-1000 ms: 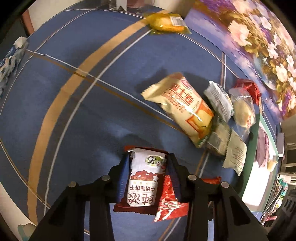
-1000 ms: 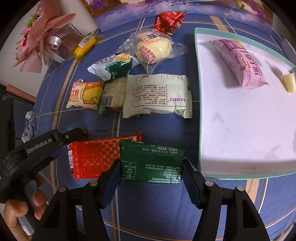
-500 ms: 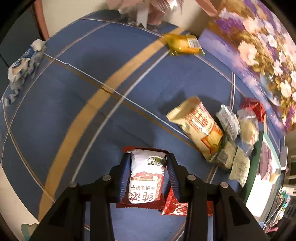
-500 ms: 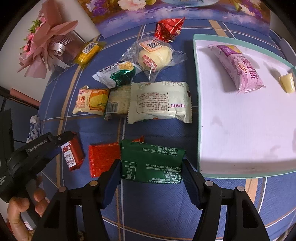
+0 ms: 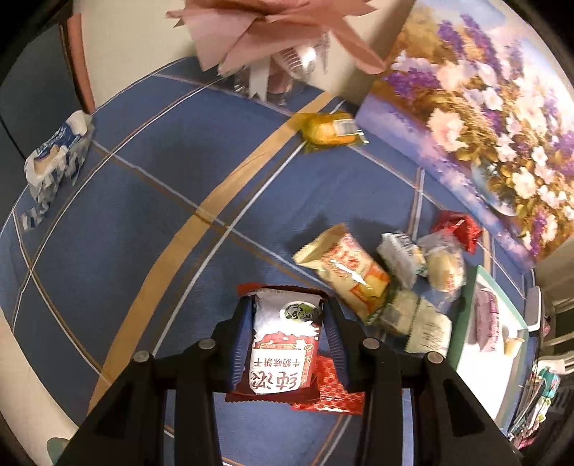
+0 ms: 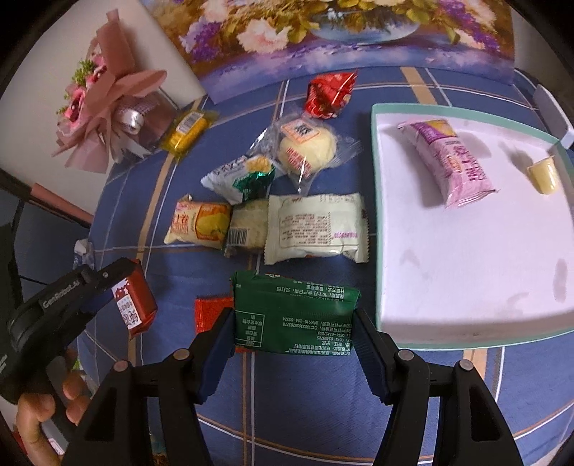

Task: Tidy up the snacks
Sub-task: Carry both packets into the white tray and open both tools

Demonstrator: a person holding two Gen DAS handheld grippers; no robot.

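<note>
A red-and-white biscuit packet [image 5: 283,344] with a panda emblem was held clamped in the left gripper [image 5: 287,344] above the blue plaid tablecloth [image 5: 143,215], a green packet [image 6: 294,315] was pinched by the right gripper [image 6: 294,333] beside the white tray [image 6: 466,269], and a floral painting [image 6: 323,32] was seen behind.

The tabletop [image 6: 323,401] wears a blue cloth crossed by tan and white lines. On it a white tray [image 6: 466,272] with a pale green rim sits at the right, and just left of that tray lie a white packet [image 6: 315,229], a cream-and-yellow packet [image 6: 197,224], a clear-wrapped bun [image 6: 308,148] and a red foil snack [image 6: 328,93]. A yellow snack [image 6: 186,131] lies near a pink bouquet [image 6: 104,118] at the far left, and a flat red packet [image 6: 211,312] lies nearest.
</note>
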